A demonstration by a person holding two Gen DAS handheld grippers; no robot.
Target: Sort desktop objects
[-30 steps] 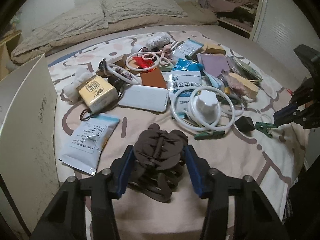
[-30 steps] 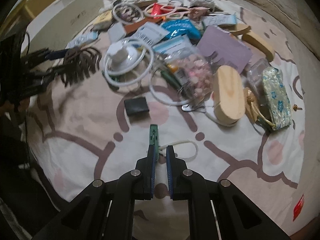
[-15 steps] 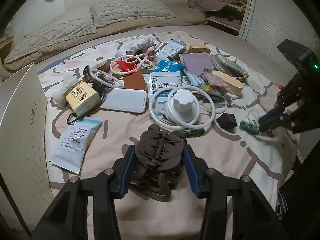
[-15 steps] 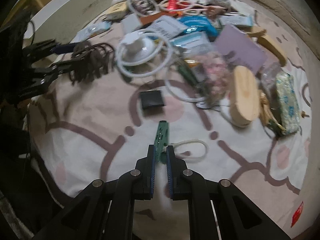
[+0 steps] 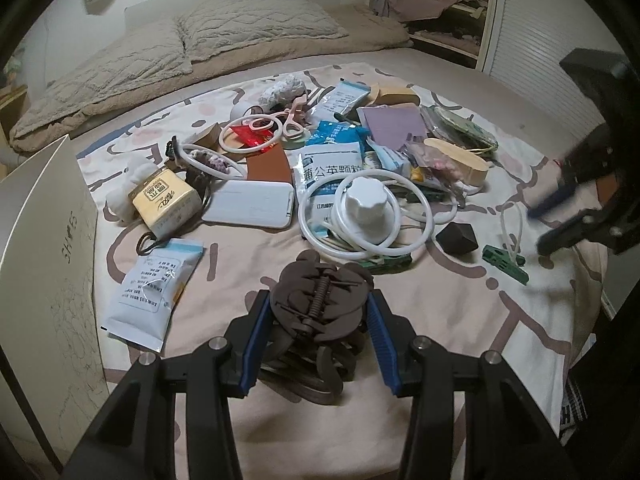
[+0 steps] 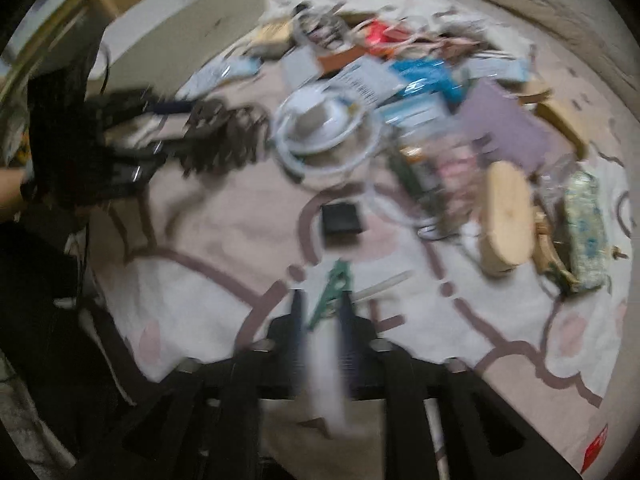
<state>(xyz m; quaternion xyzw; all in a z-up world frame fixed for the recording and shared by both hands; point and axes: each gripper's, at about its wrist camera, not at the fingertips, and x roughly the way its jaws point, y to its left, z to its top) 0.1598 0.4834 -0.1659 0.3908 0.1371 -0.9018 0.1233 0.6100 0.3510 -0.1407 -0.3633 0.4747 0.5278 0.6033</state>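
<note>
My left gripper (image 5: 319,322) is shut on a brown hair claw clip (image 5: 318,312) and holds it just above the bed's near part. It also shows in the right wrist view (image 6: 222,136). My right gripper (image 6: 320,312) has its jaws parted; the view is blurred. A green clip (image 6: 334,290) lies on the sheet at its fingertips, free of them. In the left wrist view the green clip (image 5: 505,264) lies on the sheet, and the right gripper (image 5: 538,226) hovers just right of it.
A heap of objects covers the sheet: a white knob in tubing coils (image 5: 366,210), a black cube (image 5: 457,238), a white sachet (image 5: 154,286), a yellow box (image 5: 165,202), a wooden oval box (image 6: 506,222). A cream board (image 5: 40,280) stands at left.
My right gripper has opened and let go of the green clip, which now lies on the sheet. The left gripper still holds the claw clip and has shifted slightly.
</note>
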